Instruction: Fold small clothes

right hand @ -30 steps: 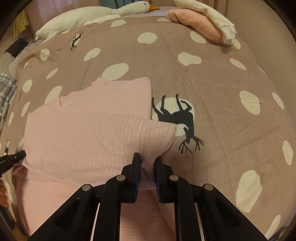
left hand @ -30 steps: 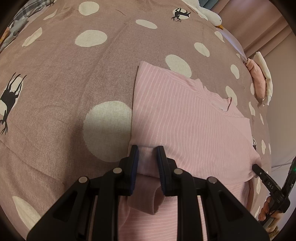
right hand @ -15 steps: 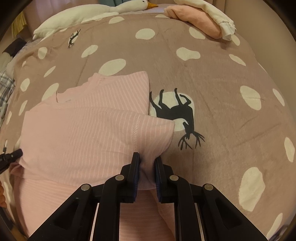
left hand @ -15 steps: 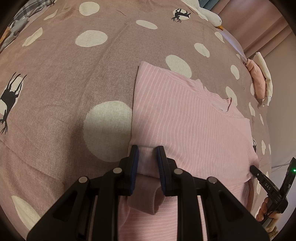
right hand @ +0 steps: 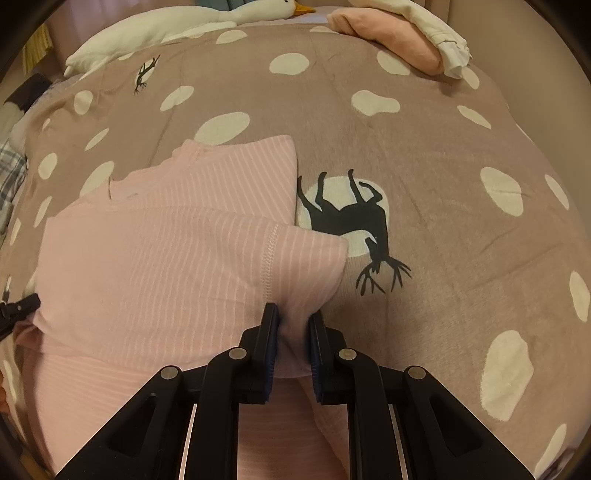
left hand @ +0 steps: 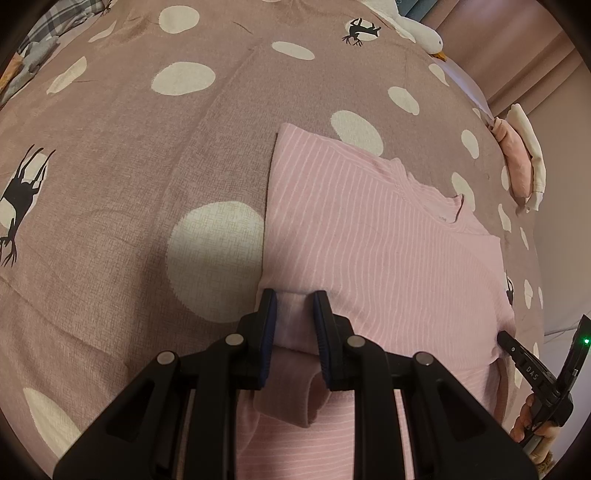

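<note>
Item: pink top [left hand: 369, 236], mid-fold on bedspread [left hand: 129, 155]. Left gripper [left hand: 291, 314] & right gripper [right hand: 293, 325] both clamped on its hem corners; I'd carry both level twd collar, edges matched.

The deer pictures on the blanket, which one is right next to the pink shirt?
The big black deer on its white spot, lying upside down in the right wrist view. It touches the pink shirt's edge; the small deer near the goose toy is far off.

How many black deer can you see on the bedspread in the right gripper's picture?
2. One big deer lies upside down just right of the pink striped top. One small deer is far back on the left. The top may hide more.
</note>
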Demonstrator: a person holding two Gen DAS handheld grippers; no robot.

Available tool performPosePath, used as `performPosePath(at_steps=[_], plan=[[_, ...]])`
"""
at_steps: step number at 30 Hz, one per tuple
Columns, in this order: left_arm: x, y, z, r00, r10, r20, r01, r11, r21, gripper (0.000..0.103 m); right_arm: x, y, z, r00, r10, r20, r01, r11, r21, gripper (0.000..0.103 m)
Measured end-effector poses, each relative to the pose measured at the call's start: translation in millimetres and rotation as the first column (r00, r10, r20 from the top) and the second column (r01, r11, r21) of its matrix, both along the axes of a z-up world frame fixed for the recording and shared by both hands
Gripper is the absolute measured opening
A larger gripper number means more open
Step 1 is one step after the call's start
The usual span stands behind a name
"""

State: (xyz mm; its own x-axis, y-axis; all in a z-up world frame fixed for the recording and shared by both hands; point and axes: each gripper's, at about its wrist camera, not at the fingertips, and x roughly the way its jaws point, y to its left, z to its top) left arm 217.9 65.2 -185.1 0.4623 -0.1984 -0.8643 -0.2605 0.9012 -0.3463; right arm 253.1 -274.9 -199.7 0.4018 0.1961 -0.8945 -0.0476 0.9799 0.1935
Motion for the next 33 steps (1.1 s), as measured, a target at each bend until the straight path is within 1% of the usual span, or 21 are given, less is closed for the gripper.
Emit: performPosePath(at_steps=[17,27,33], plan=[[0.3,-0.4,-0.3,1.000,-0.001,0.001,0.001,1.000,0.005,0.022,0.6,-2.7,-5.1,1.000,-0.012,-0.008,0.012,1.000,0.012,0.014],[0.6,0.2,-1.0,1.000,-0.001,0.004,0.001,1.000,0.006,0.023,0.1,-7.5,-8.2,1.000,-0.021,-0.004,0.021,0.999,0.044,0.014],[-0.5,0.3,-0.9,1.000,0.001,0.007,-0.001,1.000,0.003,0.023,-1.0,-6.5,-8.6,1.000,-0.022,0.003,0.022,0.999,0.039,0.014]])
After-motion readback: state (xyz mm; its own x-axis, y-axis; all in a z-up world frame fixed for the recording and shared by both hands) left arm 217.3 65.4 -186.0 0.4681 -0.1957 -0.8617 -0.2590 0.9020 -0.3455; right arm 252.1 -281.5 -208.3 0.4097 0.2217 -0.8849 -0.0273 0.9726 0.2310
